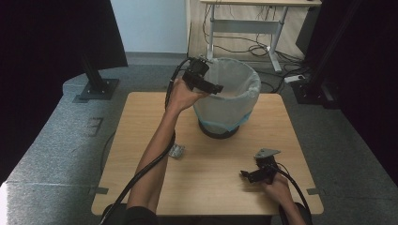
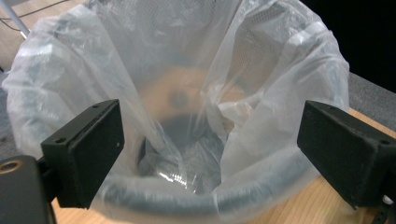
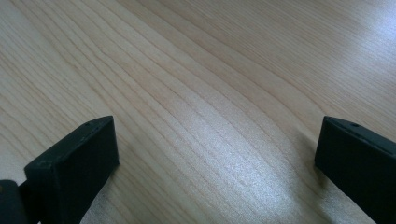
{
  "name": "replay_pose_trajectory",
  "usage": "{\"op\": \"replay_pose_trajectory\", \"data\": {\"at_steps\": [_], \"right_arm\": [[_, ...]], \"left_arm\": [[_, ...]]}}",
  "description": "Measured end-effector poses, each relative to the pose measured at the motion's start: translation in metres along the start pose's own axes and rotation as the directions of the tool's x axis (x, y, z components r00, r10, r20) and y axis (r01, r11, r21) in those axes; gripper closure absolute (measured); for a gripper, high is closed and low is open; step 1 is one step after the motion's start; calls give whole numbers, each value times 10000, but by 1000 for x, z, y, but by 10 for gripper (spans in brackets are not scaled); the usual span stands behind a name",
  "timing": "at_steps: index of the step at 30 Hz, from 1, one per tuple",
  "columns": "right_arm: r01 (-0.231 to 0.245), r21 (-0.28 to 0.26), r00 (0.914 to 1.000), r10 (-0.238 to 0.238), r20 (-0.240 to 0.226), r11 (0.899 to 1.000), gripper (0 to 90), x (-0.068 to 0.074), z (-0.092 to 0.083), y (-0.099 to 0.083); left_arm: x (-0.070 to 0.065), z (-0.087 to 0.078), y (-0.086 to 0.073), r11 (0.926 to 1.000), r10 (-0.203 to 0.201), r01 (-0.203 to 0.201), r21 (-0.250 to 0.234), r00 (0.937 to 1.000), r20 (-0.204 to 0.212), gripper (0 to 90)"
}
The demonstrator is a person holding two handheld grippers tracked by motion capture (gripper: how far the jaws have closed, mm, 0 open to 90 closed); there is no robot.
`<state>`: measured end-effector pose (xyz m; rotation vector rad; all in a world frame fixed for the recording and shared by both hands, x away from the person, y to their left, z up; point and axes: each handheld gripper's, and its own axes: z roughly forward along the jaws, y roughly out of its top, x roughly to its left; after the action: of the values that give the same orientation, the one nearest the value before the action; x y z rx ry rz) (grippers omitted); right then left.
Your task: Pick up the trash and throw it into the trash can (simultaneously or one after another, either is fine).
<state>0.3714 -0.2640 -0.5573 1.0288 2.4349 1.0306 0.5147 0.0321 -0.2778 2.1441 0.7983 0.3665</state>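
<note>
Left claw (image 1: 219, 87) is hanging right over the rim of the bag-lined bin (image 1: 228, 101) at the back of the worktop (image 1: 141, 117), jaws wide with nothing between them. Right claw (image 1: 245, 175) sits low near the front right corner, also spread wide and empty.

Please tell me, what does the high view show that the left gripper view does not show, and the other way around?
High view alone: the whole wooden table, the right gripper low over it, a small crumpled silvery wrapper beside the left forearm, and the left gripper seen from outside at the bin's rim.

Left gripper view alone: the inside of the bin, with something shiny lying at the bottom of the clear liner, and wide open jaws with nothing between them.

Both: the lined waste bin and the table.
</note>
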Motion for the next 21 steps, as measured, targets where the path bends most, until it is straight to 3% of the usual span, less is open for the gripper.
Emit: {"op": "replay_pose_trajectory", "data": {"at_steps": [3, 21], "right_arm": [[1, 0, 10000, -1, 1, 10000, 0, 0, 0, 0], [12, -7, 10000, -12, 4, 10000, 0, 0, 0, 0]], "left_arm": [[-1, -3, -6, 10000, 67, -67, 61, 10000, -55, 65], [7, -25, -45, 9989, -411, 408, -232, 9990, -145, 9]]}}
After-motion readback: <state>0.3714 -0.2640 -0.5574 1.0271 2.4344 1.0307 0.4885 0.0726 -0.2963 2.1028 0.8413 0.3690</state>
